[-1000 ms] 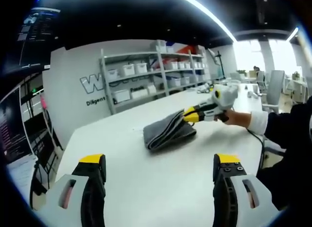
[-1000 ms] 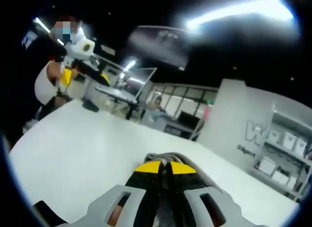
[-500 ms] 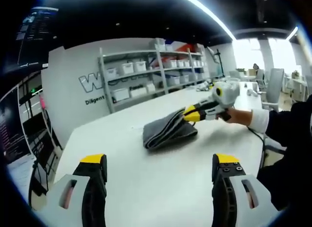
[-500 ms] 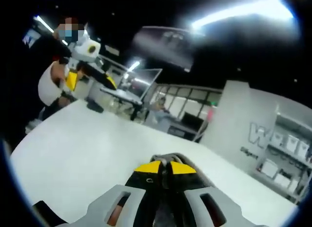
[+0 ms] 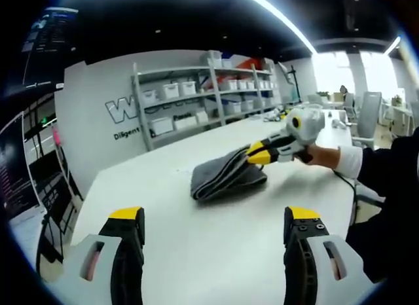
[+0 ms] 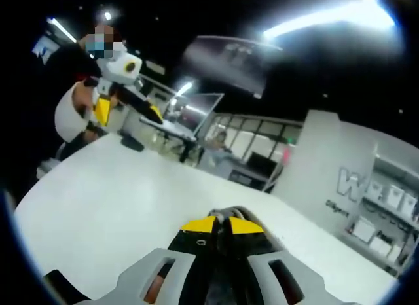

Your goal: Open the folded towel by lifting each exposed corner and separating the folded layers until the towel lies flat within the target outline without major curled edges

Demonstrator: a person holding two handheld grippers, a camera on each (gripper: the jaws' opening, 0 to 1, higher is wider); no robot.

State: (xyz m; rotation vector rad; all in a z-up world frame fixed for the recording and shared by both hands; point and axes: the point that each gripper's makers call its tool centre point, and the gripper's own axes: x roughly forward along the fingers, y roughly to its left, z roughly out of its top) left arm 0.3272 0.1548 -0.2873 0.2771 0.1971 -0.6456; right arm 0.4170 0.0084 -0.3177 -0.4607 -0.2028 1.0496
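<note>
A folded dark grey towel (image 5: 222,175) lies on the white table (image 5: 196,239), its near right edge raised. My right gripper (image 5: 256,154), yellow-tipped and held in a person's hand, is shut on that raised towel edge. In the right gripper view its jaws (image 6: 221,226) are pressed together over the grey towel fold (image 6: 229,214). My left gripper (image 5: 213,226) hovers well short of the towel, open, with bare table between its yellow-tipped fingers. The left gripper (image 6: 124,89) also appears high at the far left of the right gripper view.
Metal shelving (image 5: 209,95) with white bins stands along the far wall behind the table. A person's dark sleeve (image 5: 386,180) reaches in from the right. Desks, chairs and monitors (image 6: 216,154) stand beyond the table's other edge.
The right gripper has edged slightly up and away with the towel edge still pinched. In the right gripper view the left gripper has drifted a little right and up. The left gripper stays open.
</note>
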